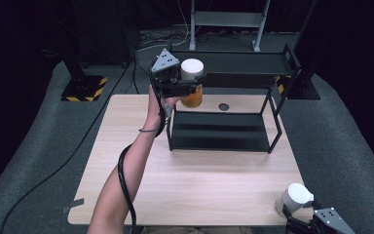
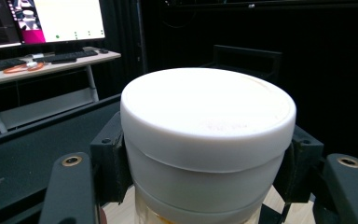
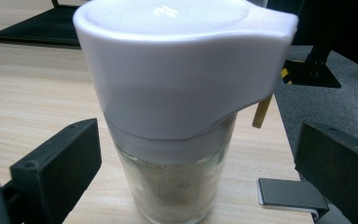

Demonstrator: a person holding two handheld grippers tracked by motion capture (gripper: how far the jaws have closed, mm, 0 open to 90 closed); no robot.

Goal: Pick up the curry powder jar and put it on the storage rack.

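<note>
My left gripper (image 1: 187, 87) is shut on a jar (image 1: 193, 97) with a white lid and orange contents. It holds the jar in the air at the left end of a black two-tier shelf (image 1: 243, 63), about level with the upper tier. In the left gripper view both jaws press on the jar's white lid (image 2: 207, 107). A glass jar (image 1: 294, 196) with a white spouted lid stands at the table's front right corner. My right gripper (image 3: 191, 177) is open around this jar (image 3: 182, 70), its jaws apart from the glass on each side.
The shelf stands at the back of the wooden table (image 1: 190, 180), and its lower tier (image 1: 219, 131) is bare. A round hole (image 1: 223, 107) sits in the tabletop behind it. Striped stand bases (image 1: 85, 88) rest on the floor. A desk with a monitor (image 2: 51, 18) is beyond.
</note>
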